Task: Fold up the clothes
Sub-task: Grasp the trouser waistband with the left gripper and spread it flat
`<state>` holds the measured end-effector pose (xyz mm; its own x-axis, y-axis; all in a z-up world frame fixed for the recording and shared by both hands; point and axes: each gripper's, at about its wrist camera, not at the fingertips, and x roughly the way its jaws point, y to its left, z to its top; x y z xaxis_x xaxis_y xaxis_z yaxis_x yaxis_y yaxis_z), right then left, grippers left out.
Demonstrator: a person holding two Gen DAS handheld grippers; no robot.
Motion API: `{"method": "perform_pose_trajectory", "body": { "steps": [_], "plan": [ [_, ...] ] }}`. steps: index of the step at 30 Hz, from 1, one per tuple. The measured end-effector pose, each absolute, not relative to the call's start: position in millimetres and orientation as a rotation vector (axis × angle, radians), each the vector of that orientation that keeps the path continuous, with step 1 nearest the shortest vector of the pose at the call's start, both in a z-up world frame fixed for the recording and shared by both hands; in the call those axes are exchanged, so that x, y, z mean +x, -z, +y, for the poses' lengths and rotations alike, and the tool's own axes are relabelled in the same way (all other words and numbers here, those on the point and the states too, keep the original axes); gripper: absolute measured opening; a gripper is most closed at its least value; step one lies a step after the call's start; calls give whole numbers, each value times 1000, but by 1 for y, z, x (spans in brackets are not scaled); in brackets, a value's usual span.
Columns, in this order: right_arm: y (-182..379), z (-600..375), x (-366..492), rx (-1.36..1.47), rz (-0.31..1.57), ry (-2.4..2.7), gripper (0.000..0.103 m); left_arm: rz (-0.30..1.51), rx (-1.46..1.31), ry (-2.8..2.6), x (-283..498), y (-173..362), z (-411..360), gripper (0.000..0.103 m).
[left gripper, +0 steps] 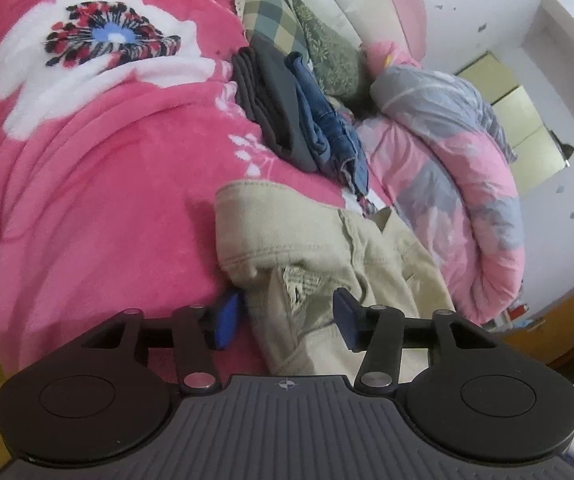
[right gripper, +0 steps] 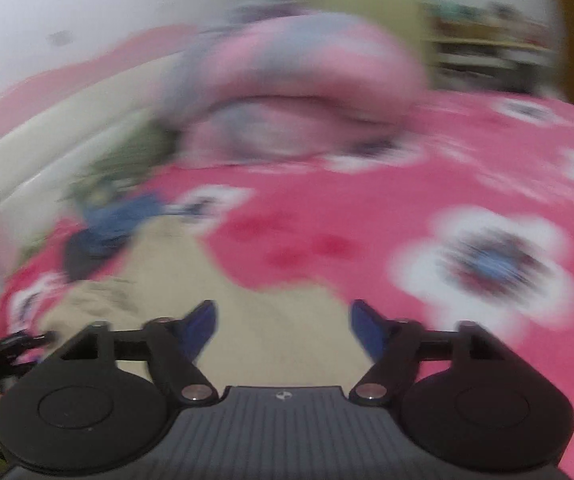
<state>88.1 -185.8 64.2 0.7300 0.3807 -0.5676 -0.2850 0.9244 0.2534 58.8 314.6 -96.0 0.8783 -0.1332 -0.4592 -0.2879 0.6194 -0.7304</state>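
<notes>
Both grippers, left (left gripper: 287,320) and right (right gripper: 283,328), gape empty over the trousers (left gripper: 327,264) beside the stack (left gripper: 299,120), so loose folds may slump apart.

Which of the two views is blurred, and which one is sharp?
The right wrist view is blurred by motion: the pink floral blanket smears. The left wrist view is sharp: the seams of the beige garment show, with fisheye bending at its edges.

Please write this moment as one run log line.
left gripper: open, over beige garment | right gripper: open, empty | folded stack on pink blanket
</notes>
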Motion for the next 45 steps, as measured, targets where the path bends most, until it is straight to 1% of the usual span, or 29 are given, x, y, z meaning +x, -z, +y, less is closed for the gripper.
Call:
{"method": "perform_pose_trajectory", "body": {
  "steps": [2, 4, 5, 8, 9, 10, 11, 13, 14, 15, 16, 17, 21, 23, 25, 28, 29, 31, 33, 34, 35, 36, 37, 38, 39, 40, 42, 45],
  "plan": [
    [-58, -139, 136, 73, 648, -511, 97, 500, -916, -99, 61, 98, 315, 50],
    [-43, -87, 191, -16, 669, -610, 98, 492, -918, -104, 63, 99, 315, 49],
    [-34, -65, 216, -58, 674, -633, 98, 491, -909, -111, 63, 99, 314, 46],
    [1, -9, 282, -144, 675, -644, 98, 488, -888, -135, 62, 101, 312, 32],
    [12, 4, 300, -157, 693, -648, 97, 488, -885, -144, 62, 102, 312, 29],
    [25, 17, 316, -170, 719, -659, 95, 487, -881, -153, 62, 102, 311, 27],
    [36, 27, 330, -196, 746, -673, 90, 482, -870, -160, 61, 102, 310, 25],
    [54, 41, 345, -253, 772, -703, 68, 471, -839, -179, 61, 100, 306, 21],
    [61, 46, 349, -283, 777, -719, 38, 463, -812, -191, 62, 98, 303, 18],
    [66, 50, 351, -305, 777, -733, 14, 448, -772, -199, 62, 94, 299, 13],
    [65, 51, 347, -305, 754, -735, 9, 432, -730, -206, 63, 90, 295, 12],
    [61, 50, 340, -308, 716, -729, 8, 394, -679, -209, 61, 82, 290, 11],
    [24, 33, 321, -245, 544, -693, 8, 286, -500, -227, 59, 54, 274, 9],
    [7, 21, 323, -190, 502, -672, 8, 304, -485, -249, 64, 54, 280, 7],
    [5, 8, 337, -136, 490, -634, 8, 349, -520, -267, 72, 66, 294, 7],
    [29, -4, 367, -26, 550, -635, 8, 426, -600, -258, 83, 95, 310, 8],
    [40, -5, 376, -6, 577, -637, 8, 418, -600, -256, 82, 100, 310, 9],
    [71, 6, 388, -79, 632, -614, 8, 406, -582, -257, 80, 104, 308, 11],
    [101, 14, 400, -91, 701, -594, 11, 400, -570, -259, 79, 105, 306, 13],
    [100, 12, 403, -68, 700, -599, 11, 399, -571, -250, 77, 105, 308, 13],
    [98, 9, 405, -46, 703, -600, 15, 397, -573, -242, 76, 105, 309, 13],
    [93, 6, 407, -29, 718, -587, 30, 395, -575, -233, 74, 105, 311, 15],
    [87, 3, 406, -29, 734, -553, 41, 393, -587, -222, 74, 104, 312, 16],
    [81, -1, 405, -29, 744, -522, 57, 395, -601, -212, 73, 103, 315, 18],
    [74, -6, 402, -26, 735, -503, 60, 397, -613, -202, 72, 102, 317, 22],
    [66, -11, 398, -23, 722, -487, 60, 396, -615, -201, 68, 99, 318, 25],
    [42, -20, 383, -17, 657, -482, 60, 374, -593, -223, 60, 92, 319, 37],
    [9, -13, 349, -21, 554, -563, 60, 341, -532, -256, 50, 81, 315, 38]
  ]
}}
